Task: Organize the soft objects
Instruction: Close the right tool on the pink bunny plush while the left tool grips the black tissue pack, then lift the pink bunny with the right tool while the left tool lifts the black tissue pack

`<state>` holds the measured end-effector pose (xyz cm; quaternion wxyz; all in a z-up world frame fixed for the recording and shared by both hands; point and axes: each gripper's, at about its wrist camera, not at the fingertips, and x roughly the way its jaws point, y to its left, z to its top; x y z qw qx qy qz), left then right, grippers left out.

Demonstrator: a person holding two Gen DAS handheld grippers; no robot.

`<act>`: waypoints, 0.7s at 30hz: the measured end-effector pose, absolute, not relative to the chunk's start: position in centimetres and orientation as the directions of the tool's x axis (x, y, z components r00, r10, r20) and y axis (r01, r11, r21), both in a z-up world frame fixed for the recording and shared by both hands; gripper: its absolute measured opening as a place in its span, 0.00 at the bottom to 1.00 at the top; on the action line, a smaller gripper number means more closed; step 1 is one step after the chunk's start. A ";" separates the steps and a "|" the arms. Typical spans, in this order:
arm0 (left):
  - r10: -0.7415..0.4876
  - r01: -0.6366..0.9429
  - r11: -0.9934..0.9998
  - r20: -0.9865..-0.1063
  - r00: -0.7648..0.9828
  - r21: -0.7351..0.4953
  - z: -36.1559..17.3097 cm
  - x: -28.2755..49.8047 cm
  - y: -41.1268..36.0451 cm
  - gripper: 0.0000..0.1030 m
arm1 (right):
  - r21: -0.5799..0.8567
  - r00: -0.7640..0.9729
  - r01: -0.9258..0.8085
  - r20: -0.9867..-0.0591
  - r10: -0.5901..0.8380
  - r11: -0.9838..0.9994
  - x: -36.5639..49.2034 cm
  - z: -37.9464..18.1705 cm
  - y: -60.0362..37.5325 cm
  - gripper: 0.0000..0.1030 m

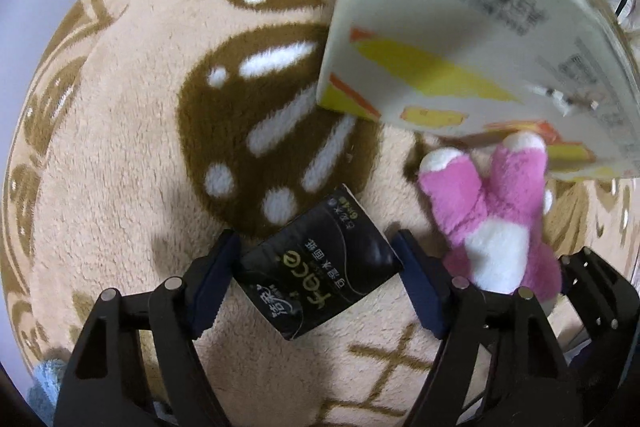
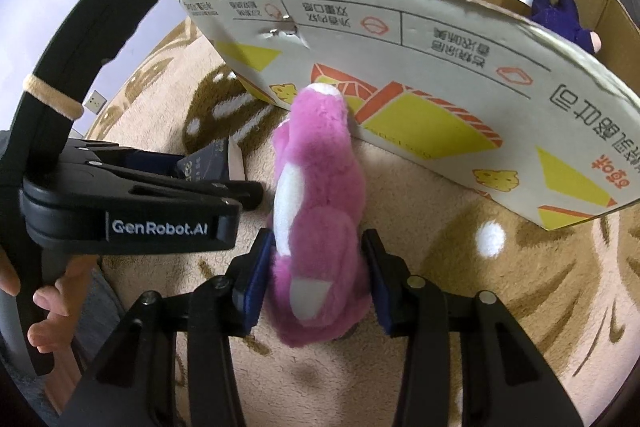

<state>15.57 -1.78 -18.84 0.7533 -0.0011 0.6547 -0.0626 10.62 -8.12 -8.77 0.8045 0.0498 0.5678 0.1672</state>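
Left wrist view, bottom centre: left gripper (image 1: 318, 277) straddles a black tissue pack (image 1: 320, 267). Left pad touches the pack's edge, right pad sits just off its corner, so the fingers look spread rather than clenched; cannot tell for sure whether it grips. Pack lies tilted on the tan plush blanket (image 1: 120, 167), white lettering up.

Lower right of the same frame: pink plush toy (image 1: 496, 223), white belly and white-tipped limbs, lying on the blanket just beside the left gripper's right finger. Its upper limbs reach under the edge of the cardboard box (image 1: 460, 39), which fills the upper right, blurred print and yellow-orange graphics on its white outer face.

Right wrist view, bottom centre: right gripper (image 2: 318, 281) clenched on the pink plush toy (image 2: 316, 211), both blue pads pressed into its lower body. Toy stands roughly upright, head end touching the box wall in the middle of the frame.

Left of frame: left gripper (image 2: 160, 183) seen side-on, "GenRobot.AI" on its body, a hand (image 2: 44, 301) on its handle at lower left. Black tissue pack (image 2: 206, 163) barely visible behind it.

Farther, upper half: cardboard box (image 2: 420, 75), open top, brown inside. A dark purple plush (image 2: 560, 19) inside at upper right; a bit of white fur shows over the rim at top centre.
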 end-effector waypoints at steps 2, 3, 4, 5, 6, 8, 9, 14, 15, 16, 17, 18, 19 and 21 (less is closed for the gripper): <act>-0.086 0.102 0.992 -0.984 0.154 -0.070 -18.6 15.6 -1.8 0.75 | 0.257 0.309 -0.219 -0.897 0.317 0.941 10.5 -8.7 -7.9 0.45; -0.080 0.110 0.992 -0.983 0.163 -0.062 -18.5 15.5 -1.9 0.75 | 0.244 0.316 -0.227 -0.897 0.309 0.943 10.4 -8.6 -7.7 0.45; -0.071 0.117 0.992 -0.982 0.173 -0.051 -18.4 15.3 -2.0 0.75 | 0.236 0.321 -0.233 -0.897 0.303 0.943 10.3 -8.5 -7.5 0.45; -0.060 0.123 0.992 -0.981 0.184 -0.038 -18.3 15.1 -2.1 0.75 | 0.228 0.326 -0.238 -0.897 0.298 0.944 10.3 -8.4 -7.4 0.45; -0.053 0.126 0.992 -0.980 0.192 -0.029 -18.0 15.1 -2.3 0.75 | 0.224 0.328 -0.239 -0.897 0.296 0.945 10.3 -8.4 -7.4 0.44; -0.035 0.132 0.991 -0.975 0.221 -0.006 -17.6 14.9 -2.4 0.75 | 0.218 0.334 -0.239 -0.896 0.291 0.946 10.3 -8.3 -7.5 0.43; -0.033 0.133 0.991 -0.972 0.231 -0.002 -17.3 14.8 -2.4 0.75 | 0.216 0.340 -0.237 -0.895 0.289 0.947 10.3 -8.2 -7.6 0.43; -0.029 0.135 0.991 -0.952 0.303 0.013 -15.4 13.8 -2.2 0.75 | 0.214 0.361 -0.202 -0.891 0.276 0.956 9.9 -7.7 -8.3 0.41; -0.027 0.136 0.991 -0.949 0.314 0.017 -15.1 13.6 -1.9 0.75 | 0.212 0.366 -0.192 -0.891 0.271 0.958 9.8 -7.5 -8.5 0.41; -0.025 0.140 0.990 -0.944 0.329 0.022 -14.7 13.3 -2.0 0.75 | 0.210 0.370 -0.184 -0.890 0.265 0.960 9.7 -7.4 -8.6 0.41; -0.026 0.144 0.989 -0.939 0.343 0.025 -14.2 13.1 -2.1 0.75 | 0.207 0.375 -0.178 -0.890 0.261 0.962 9.6 -7.2 -8.7 0.41; -0.027 0.147 0.989 -0.936 0.352 0.026 -13.9 13.0 -2.1 0.75 | 0.202 0.380 -0.173 -0.889 0.255 0.964 9.4 -7.0 -8.8 0.41; -0.028 0.151 0.988 -0.930 0.365 0.030 -13.5 12.7 -2.2 0.75 | 0.199 0.385 -0.168 -0.888 0.251 0.965 9.3 -6.7 -8.9 0.41; -0.028 0.158 0.987 -0.922 0.387 0.037 -12.9 12.7 -2.6 0.75 | 0.201 0.397 -0.156 -0.884 0.248 0.967 9.0 -6.3 -9.2 0.40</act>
